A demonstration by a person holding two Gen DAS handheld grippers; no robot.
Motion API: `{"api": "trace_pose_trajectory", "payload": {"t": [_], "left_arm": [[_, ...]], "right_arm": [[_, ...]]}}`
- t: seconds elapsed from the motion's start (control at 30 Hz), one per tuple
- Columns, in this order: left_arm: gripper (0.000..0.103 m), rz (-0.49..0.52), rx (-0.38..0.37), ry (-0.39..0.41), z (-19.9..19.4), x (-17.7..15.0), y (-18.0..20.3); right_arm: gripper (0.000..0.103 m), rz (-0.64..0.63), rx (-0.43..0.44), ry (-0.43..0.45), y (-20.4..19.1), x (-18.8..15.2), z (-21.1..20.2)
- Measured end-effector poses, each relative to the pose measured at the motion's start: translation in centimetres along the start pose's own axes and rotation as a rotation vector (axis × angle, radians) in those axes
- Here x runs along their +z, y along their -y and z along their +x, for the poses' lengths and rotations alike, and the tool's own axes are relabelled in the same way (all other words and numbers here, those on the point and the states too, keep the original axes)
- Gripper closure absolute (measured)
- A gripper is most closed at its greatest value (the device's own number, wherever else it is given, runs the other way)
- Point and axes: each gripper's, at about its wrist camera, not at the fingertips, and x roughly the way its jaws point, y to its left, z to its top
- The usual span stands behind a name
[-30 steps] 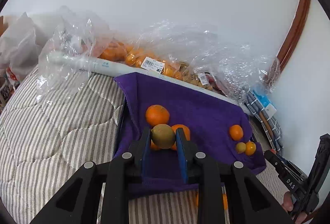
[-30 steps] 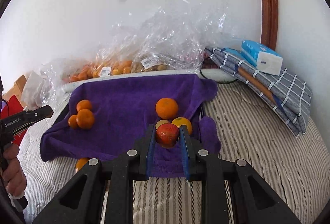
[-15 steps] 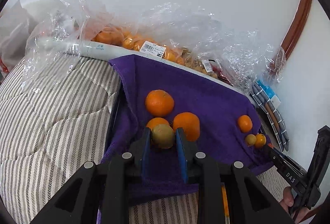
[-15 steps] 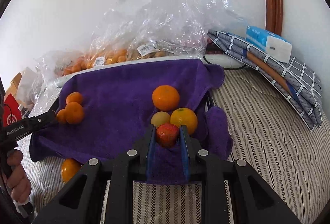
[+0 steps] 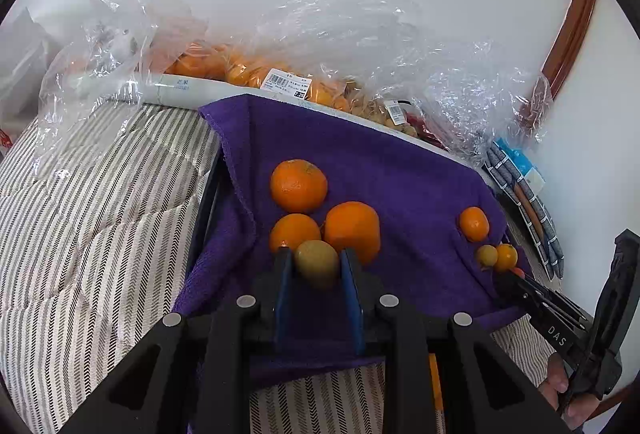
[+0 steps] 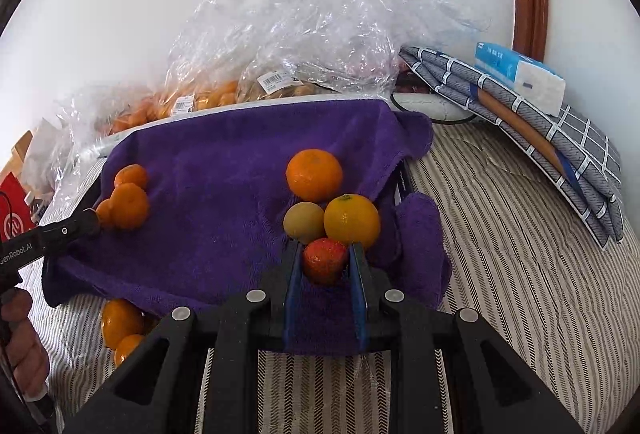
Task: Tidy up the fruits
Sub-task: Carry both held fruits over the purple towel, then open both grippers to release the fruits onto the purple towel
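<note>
A: What is the left gripper (image 5: 316, 266) carrying?

B: A greenish-brown kiwi (image 5: 317, 263), pinched between its blue jaws. It hangs low over the purple towel (image 5: 380, 170), just beside a cluster of three oranges (image 5: 352, 232) at the towel's left end.

A: And the right gripper (image 6: 325, 262)?

B: Its jaws are pinching a red fruit (image 6: 324, 260), speckled like a strawberry, though I cannot tell for certain. It sits at the towel's right end, right against a yellow-orange citrus (image 6: 351, 221) and a small yellowish-green fruit (image 6: 304, 222). A larger orange (image 6: 314, 175) lies just behind those two.

A: Where does the towel lie?

B: Over something with a dark edge on a bed with a striped cover (image 6: 520, 266). Behind it, against the white wall, are crumpled clear plastic bags (image 6: 320, 46) holding more oranges and other fruit, with price labels showing.

A: Anything else nearby?

B: In the right wrist view, two more oranges (image 6: 120, 330) lie on the striped cover at the towel's near left edge. A folded grey checked cloth (image 6: 540, 122) sits in the far right corner with a pack of tissues (image 6: 516, 76) on top.
</note>
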Motion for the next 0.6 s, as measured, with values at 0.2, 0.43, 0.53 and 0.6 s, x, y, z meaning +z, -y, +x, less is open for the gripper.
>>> {"api": "trace_pose_trajectory", "payload": {"t": [0.2, 0.43, 0.53, 0.6], "left_arm": [[0.080, 0.007, 0.005, 0.002, 0.10, -0.01, 0.01], [0.080, 0.015, 0.006, 0.014, 0.11, -0.09, 0.08], [0.080, 0.016, -0.004, 0.025, 0.01, -0.09, 0.14], [0.080, 0.019, -0.009, 0.033, -0.03, -0.08, 0.17]], "right_arm": [[0.080, -0.011, -0.010, 0.001, -0.11, 0.01, -0.03], [0.079, -0.006, -0.009, 0.001, -0.04, 0.06, -0.02], [0.073, -0.004, -0.016, 0.008, 0.02, 0.09, -0.12], [0.067, -0.001, -0.021, 0.023, 0.10, 0.14, -0.38]]}}
